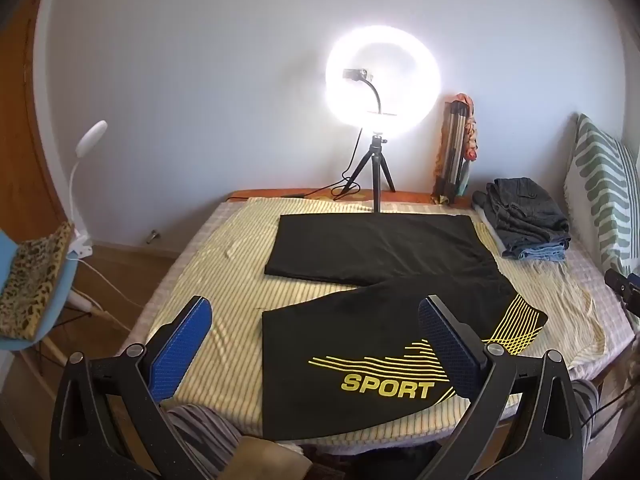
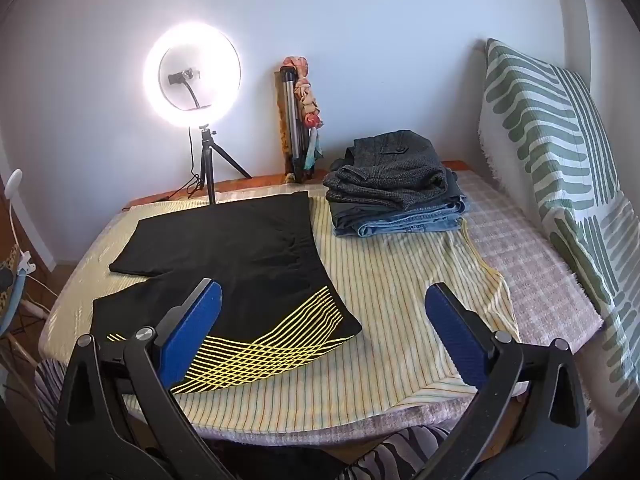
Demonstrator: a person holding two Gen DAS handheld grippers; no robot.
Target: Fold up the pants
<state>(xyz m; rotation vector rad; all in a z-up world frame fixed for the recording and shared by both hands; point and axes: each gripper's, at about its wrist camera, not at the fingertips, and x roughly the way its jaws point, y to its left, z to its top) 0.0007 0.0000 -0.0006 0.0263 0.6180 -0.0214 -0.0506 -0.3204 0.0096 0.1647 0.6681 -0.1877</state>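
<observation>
Black pants (image 1: pixel 372 280) with yellow lines and the word SPORT lie spread flat on the striped cloth of the table, both legs pointing left; they also show in the right wrist view (image 2: pixel 240 264). My left gripper (image 1: pixel 316 324) is open and empty, held above the near leg at the table's front edge. My right gripper (image 2: pixel 324 308) is open and empty, above the waist end of the pants with the yellow pattern. The tip of the right gripper shows at the right edge of the left wrist view (image 1: pixel 624 288).
A stack of folded pants (image 2: pixel 396 184) sits at the back right of the table (image 2: pixel 540 280). A lit ring light on a tripod (image 2: pixel 192 76) and a folded tripod (image 2: pixel 296 120) stand at the back. A striped cushion (image 2: pixel 560 152) leans at right. A chair (image 1: pixel 28 280) stands at left.
</observation>
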